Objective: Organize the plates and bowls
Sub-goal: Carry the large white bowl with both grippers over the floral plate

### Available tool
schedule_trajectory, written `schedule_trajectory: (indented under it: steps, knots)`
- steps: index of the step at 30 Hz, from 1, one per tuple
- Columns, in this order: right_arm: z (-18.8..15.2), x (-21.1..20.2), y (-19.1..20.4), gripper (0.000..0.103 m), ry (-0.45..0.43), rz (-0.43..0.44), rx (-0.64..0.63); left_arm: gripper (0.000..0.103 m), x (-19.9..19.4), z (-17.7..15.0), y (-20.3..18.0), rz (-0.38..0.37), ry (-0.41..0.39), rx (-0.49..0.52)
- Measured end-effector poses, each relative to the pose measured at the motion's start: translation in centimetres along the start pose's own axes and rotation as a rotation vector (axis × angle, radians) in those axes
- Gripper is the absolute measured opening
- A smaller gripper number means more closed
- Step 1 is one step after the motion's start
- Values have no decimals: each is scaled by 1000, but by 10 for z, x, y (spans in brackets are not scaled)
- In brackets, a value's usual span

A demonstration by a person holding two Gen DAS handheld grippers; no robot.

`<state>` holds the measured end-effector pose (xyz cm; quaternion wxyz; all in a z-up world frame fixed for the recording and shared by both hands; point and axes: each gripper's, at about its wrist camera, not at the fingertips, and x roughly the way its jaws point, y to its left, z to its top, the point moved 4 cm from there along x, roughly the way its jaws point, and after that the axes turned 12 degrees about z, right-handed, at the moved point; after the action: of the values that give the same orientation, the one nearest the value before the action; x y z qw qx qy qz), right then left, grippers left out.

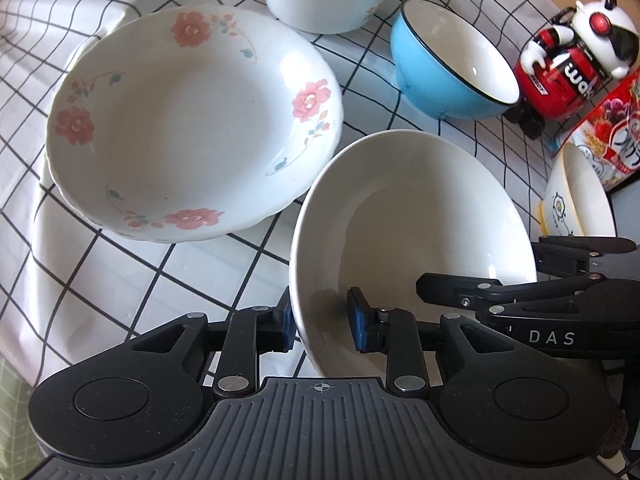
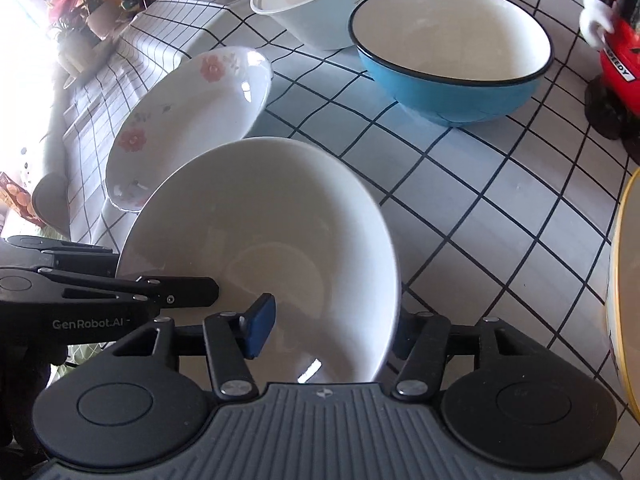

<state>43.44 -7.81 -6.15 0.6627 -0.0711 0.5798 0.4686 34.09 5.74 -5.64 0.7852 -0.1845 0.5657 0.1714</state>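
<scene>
A plain white bowl [image 1: 420, 208] [image 2: 260, 216] sits nearest to both grippers on the checked tablecloth [image 2: 500, 200]. My left gripper [image 1: 322, 326] straddles the bowl's near rim. Its outer blue pad lies against the outside wall, and the inner pad stands clear inside the bowl, so it is open. My right gripper [image 2: 332, 332] straddles the rim on the other side. One pad is well inside the bowl, away from the wall, and the other is hidden behind the rim, so it is open too. A floral plate [image 1: 192, 120] [image 2: 188, 120] lies just beyond the bowl to the left.
Farther back are a blue bowl [image 1: 432, 76] [image 2: 452, 92] and a white bowl [image 1: 320, 4] [image 2: 320, 16]. A yellow-rimmed bowl [image 1: 576, 200] [image 2: 628, 280] is at the right. A red toy figure [image 1: 568, 60] and a printed box [image 1: 616, 132] stand at the far right.
</scene>
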Motion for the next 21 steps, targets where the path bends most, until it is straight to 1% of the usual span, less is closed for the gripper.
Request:
schedule_trajectory:
  steps: [4,8,14,17,21]
  knots:
    - [-4,-3,1,58,-15,-14,11,33,0,0,-2,19,1,6]
    - [-5,-3,2,58,-41,-40,48,34,0,0,-5,43,27,-1]
    - [-7,-16,10,57,-82,-44,73,33,-8,-5,-2,15,34,-8]
    - [3,-32,21,57,-121,-52,63,33,-26,2,2,-7,3,-1]
    - [37,-53,45,57,-183,-20,20,33,-55,27,23,-39,-39,-28]
